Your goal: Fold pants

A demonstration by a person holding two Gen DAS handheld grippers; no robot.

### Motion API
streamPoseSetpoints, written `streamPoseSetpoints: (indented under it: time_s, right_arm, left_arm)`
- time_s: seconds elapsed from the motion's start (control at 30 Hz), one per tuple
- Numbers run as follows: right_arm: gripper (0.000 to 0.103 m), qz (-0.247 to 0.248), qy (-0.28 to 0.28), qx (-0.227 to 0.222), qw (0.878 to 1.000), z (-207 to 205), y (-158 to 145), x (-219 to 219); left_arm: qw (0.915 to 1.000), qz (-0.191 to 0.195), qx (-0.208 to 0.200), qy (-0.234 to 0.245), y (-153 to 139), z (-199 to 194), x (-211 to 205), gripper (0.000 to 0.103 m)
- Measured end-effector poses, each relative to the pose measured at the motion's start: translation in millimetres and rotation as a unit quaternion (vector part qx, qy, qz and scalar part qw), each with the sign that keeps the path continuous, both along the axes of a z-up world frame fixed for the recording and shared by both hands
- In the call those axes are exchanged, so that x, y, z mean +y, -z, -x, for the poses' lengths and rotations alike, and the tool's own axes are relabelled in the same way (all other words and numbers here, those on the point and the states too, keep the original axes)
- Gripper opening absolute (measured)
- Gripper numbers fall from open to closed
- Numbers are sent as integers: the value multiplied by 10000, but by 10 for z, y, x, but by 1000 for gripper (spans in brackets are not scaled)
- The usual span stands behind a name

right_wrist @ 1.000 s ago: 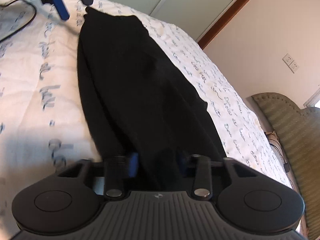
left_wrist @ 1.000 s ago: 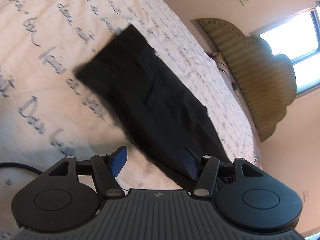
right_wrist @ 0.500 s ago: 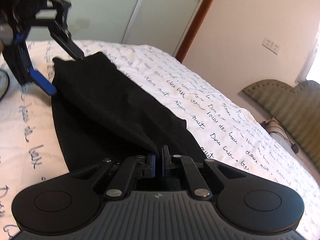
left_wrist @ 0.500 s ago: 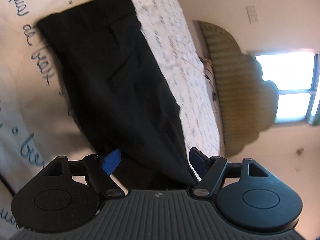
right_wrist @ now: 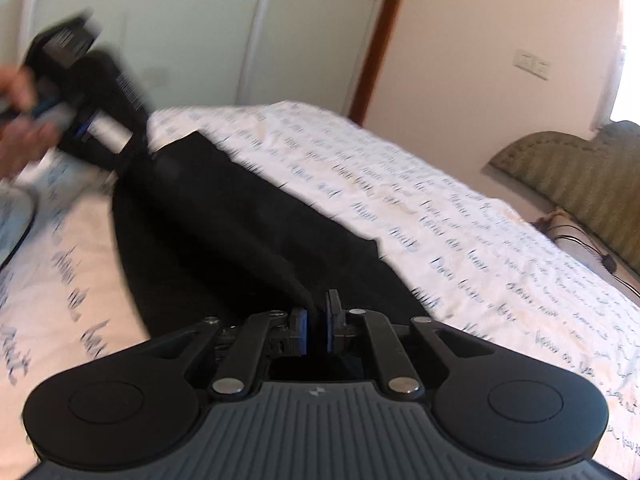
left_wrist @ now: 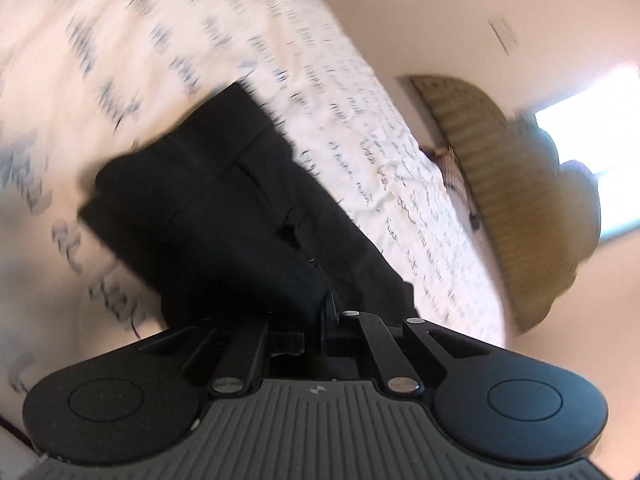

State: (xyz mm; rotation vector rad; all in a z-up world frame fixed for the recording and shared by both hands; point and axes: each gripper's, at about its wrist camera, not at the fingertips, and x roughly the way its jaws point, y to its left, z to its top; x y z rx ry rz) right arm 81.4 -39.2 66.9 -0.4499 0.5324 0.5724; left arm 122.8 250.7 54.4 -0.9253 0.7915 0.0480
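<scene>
A: What is the left hand-held gripper [left_wrist: 325, 312] showing of its build?

B: A grey ribbed plate with a small emblem is sitting between two round black housings, and black link arms with silver screws are running forward to the fingers.

A: And the right hand-held gripper [right_wrist: 317, 322]?

B: It is showing the same ribbed plate, black discs and silver screws, with blue pads [right_wrist: 304, 330] lining its fingers.

A: Anything of the person?

B: A blurred hand [right_wrist: 18, 120] is showing at the edge; no sleeve is readable.

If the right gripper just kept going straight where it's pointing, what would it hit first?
The black pants. The right gripper already has a fold of them between its opening jaws, and the cloth runs on ahead over the bedspread toward the left gripper.
</scene>
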Motion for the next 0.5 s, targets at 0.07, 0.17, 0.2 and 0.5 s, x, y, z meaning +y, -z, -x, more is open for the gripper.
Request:
streamPoseSetpoints:
  time_s: [0.07,0.17,0.2,0.5]
  right_arm:
    - [12,276,-41,-82,9996,115,68,99]
    - [16,207,-211,-120,9995,324,53,128]
    - [26,89,-222,-86,9997,383,39,102]
    - [90,-1386,766,535,9859,505,-147,-600]
  left_arm:
    - [9995,-198,-148,206,-163,27,-23,6]
    - [9974,-519,-330,388,-252,142,-69,10]
    - [9973,-622,-189,353,-155,150,-66,12]
    - [9961,-859,132,166,140,156,2,32]
